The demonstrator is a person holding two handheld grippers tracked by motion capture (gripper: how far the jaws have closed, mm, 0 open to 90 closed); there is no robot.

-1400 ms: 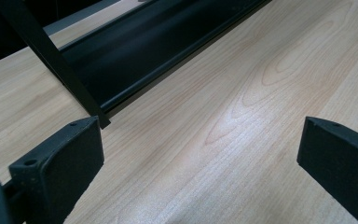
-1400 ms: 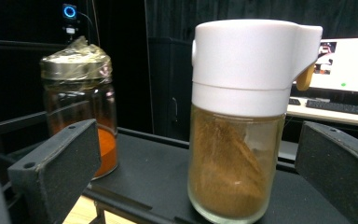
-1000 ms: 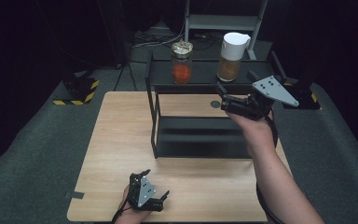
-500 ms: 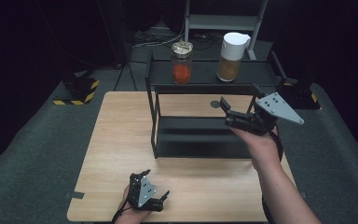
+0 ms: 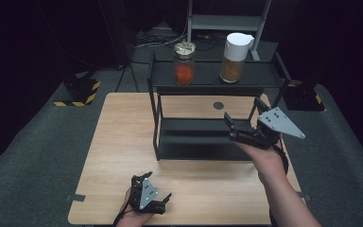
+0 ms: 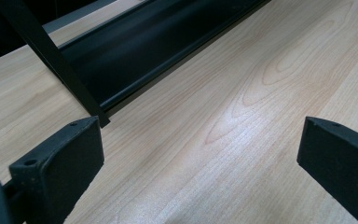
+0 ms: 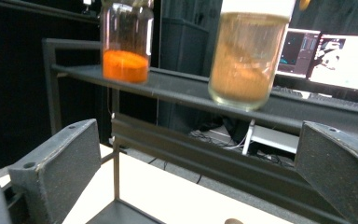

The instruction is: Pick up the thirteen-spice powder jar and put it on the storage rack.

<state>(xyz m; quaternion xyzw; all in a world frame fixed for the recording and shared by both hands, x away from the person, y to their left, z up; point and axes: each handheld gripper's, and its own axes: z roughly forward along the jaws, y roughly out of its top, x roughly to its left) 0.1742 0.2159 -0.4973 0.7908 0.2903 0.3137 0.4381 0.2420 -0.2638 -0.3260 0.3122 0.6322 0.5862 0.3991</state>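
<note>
A black two-level rack (image 5: pixel 208 78) stands on the wooden table (image 5: pixel 123 127). On its top shelf are a glass jar with orange contents (image 5: pixel 184 64) (image 7: pixel 126 42) and a white-lidded jar with brown contents (image 5: pixel 235 56) (image 7: pixel 249 56). My right gripper (image 5: pixel 244 113) (image 7: pixel 198 135) hovers open and empty at the rack's front right, below the top shelf, facing the jars. Near the table's front edge, my left gripper (image 5: pixel 153 187) (image 6: pixel 200 135) is open and empty, low over the wood, pointing at the rack's bottom shelf (image 6: pixel 144 51).
A rack leg (image 6: pixel 56 60) stands just ahead of the left jaw. A small dark disc (image 5: pixel 218 105) lies on the table behind the rack. A yellow-black striped base (image 5: pixel 78 97) sits on the floor at the left. Monitors (image 7: pixel 335 56) glow behind the rack.
My right gripper has come down and back towards the person, from the top shelf's level to beside the lower opening. The left gripper has stayed where it was.
</note>
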